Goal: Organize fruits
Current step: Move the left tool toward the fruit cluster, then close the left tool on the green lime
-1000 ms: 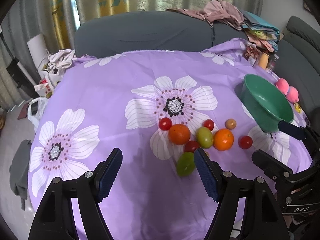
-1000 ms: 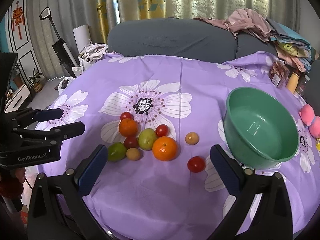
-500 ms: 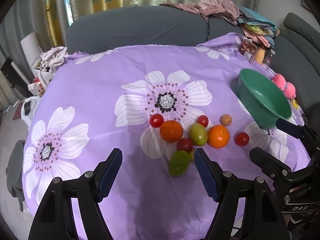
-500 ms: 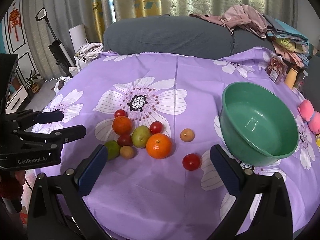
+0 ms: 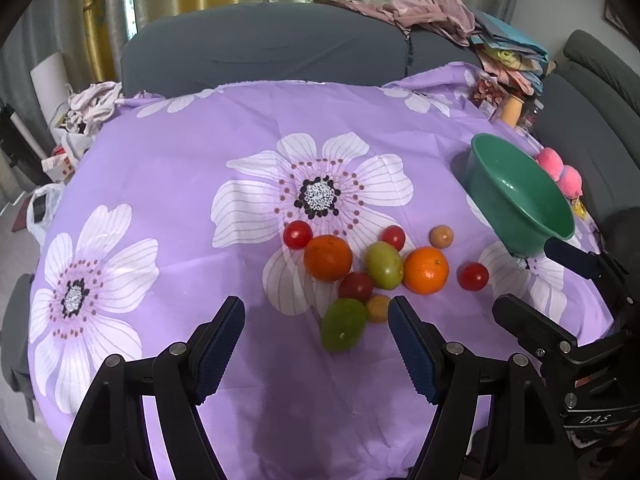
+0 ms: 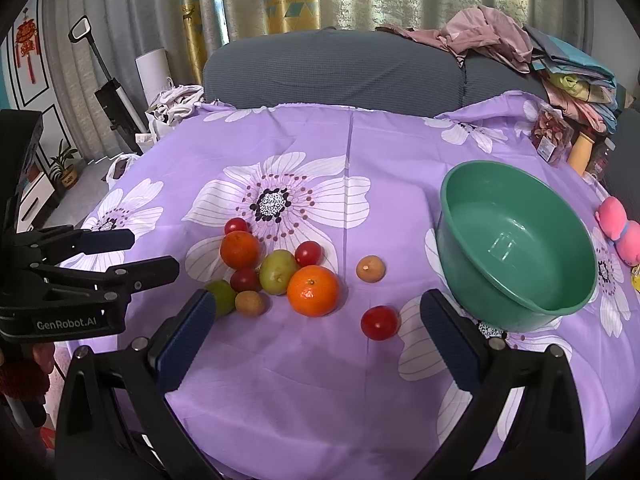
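Several fruits lie clustered on the purple flowered cloth point(image 5: 168, 168): a bright orange point(image 5: 426, 270), a darker orange point(image 5: 328, 258), a green-red oval fruit point(image 5: 383, 265), a green fruit point(image 5: 344, 330), red tomatoes and small brown fruits. An empty green bowl point(image 6: 472, 200) stands to their right. My left gripper point(image 5: 316, 308) hovers open just short of the green fruit, holding nothing. My right gripper point(image 6: 318, 300) is open above the near edge, with the bright orange point(image 6: 313, 291) and a lone tomato point(image 6: 380, 322) ahead of it. Each gripper shows in the other's view: right point(image 5: 524, 274), left point(image 6: 154, 252).
A grey sofa point(image 6: 340, 68) with piled clothes point(image 6: 488, 36) runs behind the table. Pink plush toys point(image 6: 620, 232), a snack packet point(image 6: 550, 138) and a bottle point(image 6: 582, 152) sit at the far right edge. Bags and a vacuum point(image 6: 112, 92) stand on the floor to the left.
The left wrist view has swung slightly, so the fruits sit further left in its picture. No fruit has moved on the cloth. Both grippers stay open.
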{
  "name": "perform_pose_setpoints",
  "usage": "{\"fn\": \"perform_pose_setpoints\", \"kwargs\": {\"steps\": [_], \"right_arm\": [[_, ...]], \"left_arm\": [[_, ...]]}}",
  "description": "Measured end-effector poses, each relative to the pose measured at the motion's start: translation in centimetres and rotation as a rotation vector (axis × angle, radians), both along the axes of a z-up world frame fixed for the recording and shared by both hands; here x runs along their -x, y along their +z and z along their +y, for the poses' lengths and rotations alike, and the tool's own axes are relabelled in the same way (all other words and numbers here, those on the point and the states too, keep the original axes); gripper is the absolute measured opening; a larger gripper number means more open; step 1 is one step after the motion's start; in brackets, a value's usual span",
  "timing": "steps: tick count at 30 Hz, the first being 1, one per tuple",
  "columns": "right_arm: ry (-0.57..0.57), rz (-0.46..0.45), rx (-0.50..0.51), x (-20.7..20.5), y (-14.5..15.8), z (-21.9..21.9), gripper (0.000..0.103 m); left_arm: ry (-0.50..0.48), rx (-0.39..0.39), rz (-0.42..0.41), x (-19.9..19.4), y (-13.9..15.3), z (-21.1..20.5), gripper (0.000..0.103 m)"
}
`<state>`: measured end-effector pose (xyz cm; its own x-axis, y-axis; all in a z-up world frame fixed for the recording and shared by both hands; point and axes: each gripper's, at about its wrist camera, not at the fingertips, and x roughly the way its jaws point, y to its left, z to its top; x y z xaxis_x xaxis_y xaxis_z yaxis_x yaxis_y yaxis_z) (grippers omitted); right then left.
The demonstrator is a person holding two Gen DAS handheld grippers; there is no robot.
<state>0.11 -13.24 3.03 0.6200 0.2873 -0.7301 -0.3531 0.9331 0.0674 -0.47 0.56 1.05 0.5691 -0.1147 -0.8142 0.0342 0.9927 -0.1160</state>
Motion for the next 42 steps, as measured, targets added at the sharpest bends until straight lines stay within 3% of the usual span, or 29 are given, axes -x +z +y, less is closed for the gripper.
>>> {"fn": "perform_pose_setpoints", "kwargs": {"steps": [33, 42], "right_arm": [[0.039, 0.048, 0.010, -0.4, -1.4, 1.1, 0.101], [0.104, 0.182, -0.151, -0.9, -3.9, 0.6, 0.088]], "left_arm": [[-0.056, 0.190, 0.051, -0.7, -1.7, 1.1, 0.074], [-0.103, 0.257, 0.086, -0.8, -2.9, 1.3, 0.074]]}}
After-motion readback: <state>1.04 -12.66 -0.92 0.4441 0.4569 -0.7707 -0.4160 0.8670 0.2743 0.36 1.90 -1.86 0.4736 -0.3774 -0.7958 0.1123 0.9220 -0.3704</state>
